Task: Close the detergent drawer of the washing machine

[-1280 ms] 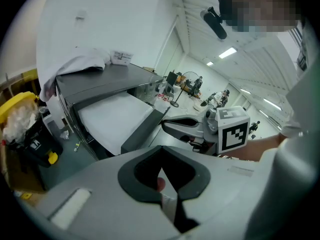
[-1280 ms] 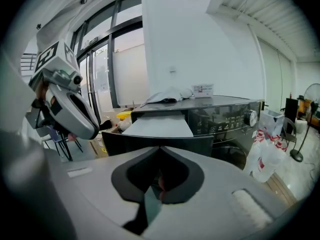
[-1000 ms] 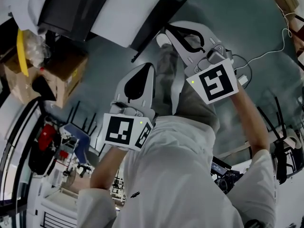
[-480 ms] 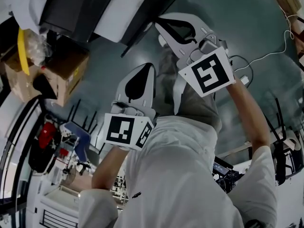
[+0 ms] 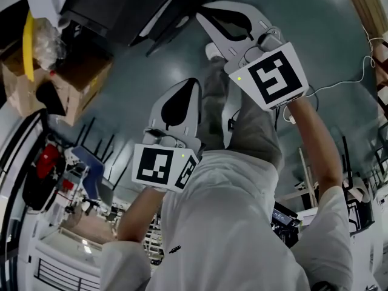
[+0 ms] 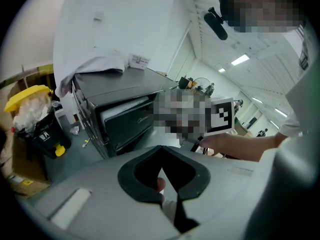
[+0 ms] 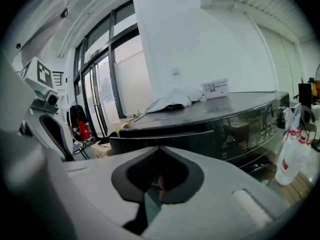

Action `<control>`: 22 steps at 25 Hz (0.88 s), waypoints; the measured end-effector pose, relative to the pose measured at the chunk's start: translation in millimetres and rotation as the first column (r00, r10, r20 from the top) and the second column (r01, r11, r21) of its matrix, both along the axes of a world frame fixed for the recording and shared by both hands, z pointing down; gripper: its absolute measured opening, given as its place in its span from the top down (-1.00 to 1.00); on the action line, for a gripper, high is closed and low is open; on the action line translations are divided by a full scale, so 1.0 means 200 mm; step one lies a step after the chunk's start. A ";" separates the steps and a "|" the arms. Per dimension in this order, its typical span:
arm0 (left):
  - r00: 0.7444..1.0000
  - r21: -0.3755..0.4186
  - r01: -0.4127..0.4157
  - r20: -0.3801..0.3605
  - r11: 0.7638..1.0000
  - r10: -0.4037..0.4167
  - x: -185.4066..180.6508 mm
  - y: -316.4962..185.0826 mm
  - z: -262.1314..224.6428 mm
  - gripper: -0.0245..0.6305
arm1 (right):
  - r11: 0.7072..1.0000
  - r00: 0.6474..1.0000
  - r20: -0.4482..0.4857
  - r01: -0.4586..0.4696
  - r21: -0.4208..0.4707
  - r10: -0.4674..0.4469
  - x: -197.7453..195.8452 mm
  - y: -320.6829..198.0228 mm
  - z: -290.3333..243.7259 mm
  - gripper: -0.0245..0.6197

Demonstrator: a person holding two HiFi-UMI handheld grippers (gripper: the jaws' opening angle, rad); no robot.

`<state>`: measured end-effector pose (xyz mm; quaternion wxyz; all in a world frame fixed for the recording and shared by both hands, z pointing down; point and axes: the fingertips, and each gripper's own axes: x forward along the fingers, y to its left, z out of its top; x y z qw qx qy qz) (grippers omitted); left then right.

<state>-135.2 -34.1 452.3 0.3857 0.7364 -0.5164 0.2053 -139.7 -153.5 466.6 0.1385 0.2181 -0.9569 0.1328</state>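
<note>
Head view: nearest you is your own torso. The left gripper (image 5: 187, 85) is raised just ahead of it, and the right gripper (image 5: 205, 14) reaches farther out, toward the washer (image 5: 109, 5) at the far left.

1. Left gripper. Its jaws are pressed together tip to tip with nothing between them. It hangs well short of the washer, clear of the work. This suggests it is parked to leave the other arm room.

2. Right gripper. Its jaws are likewise brought together and carry nothing. A closed pair gives a blunt, stiff nose that suits a push better than a pinch, which appears to be why you hold it so. The tips are aimed at the drawer (image 7: 165, 141) and sit near it. Contact cannot be confirmed.

3. Drawer. It is at the upper left of the washer front, left of the control panel (image 7: 250, 129). It stands proud of that front, so it is judged open. Its face is a wide, low bar running left to right and turned toward you. Its travel axis runs near to far, into the washer body. Push along that axis, square to the face, to avoid jamming.

4. Beyond, a cloth (image 7: 172, 101) lies on the washer top.
</note>
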 end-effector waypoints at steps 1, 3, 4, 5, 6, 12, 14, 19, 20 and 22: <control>1.000 -0.001 0.010 -0.002 1.000 -0.010 -0.01 0.00 0.00 0.89 | 1.000 1.000 0.000 0.004 0.000 -0.004 -0.01 -0.01 0.00 0.92; 1.000 -0.002 0.023 -0.005 1.000 -0.023 -0.01 0.01 -0.01 0.89 | 1.000 1.000 -0.011 0.020 0.012 -0.020 -0.03 -0.02 -0.01 0.92; 1.000 -0.003 0.029 -0.006 1.000 -0.029 -0.02 0.01 -0.01 0.89 | 0.999 0.999 -0.019 0.031 0.023 -0.031 -0.04 -0.03 -0.02 0.92; 0.999 -0.004 0.035 -0.007 0.999 -0.035 -0.03 0.01 -0.01 0.89 | 0.999 0.999 -0.021 0.040 0.033 -0.039 -0.05 -0.04 -0.02 0.92; 0.999 -0.005 0.039 -0.008 0.999 -0.039 -0.04 0.00 -0.01 0.89 | 0.998 0.999 -0.016 0.045 0.039 -0.044 -0.06 -0.05 -0.03 0.92; 0.998 -0.012 0.057 -0.005 0.998 -0.057 -0.10 -0.01 0.01 0.89 | 0.997 0.997 -0.008 0.071 0.042 -0.071 -0.08 -0.04 -0.03 0.92; 0.998 -0.015 0.055 -0.009 0.998 -0.055 -0.09 -0.02 0.01 0.89 | 0.997 0.997 0.003 0.071 0.029 -0.071 -0.07 -0.04 -0.03 0.92; 0.999 -0.024 0.039 -0.015 0.999 -0.040 -0.07 -0.06 0.02 0.89 | 0.998 0.997 0.029 0.069 0.002 -0.070 -0.08 -0.05 -0.04 0.92; 0.999 -0.025 0.039 -0.016 0.999 -0.039 -0.07 -0.07 0.02 0.89 | 0.998 0.997 0.035 0.067 -0.003 -0.067 -0.08 -0.05 -0.05 0.92; 0.999 -0.026 0.039 -0.018 0.999 -0.040 -0.07 -0.09 0.03 0.89 | 0.998 0.997 0.046 0.064 -0.008 -0.063 -0.07 -0.06 -0.05 0.92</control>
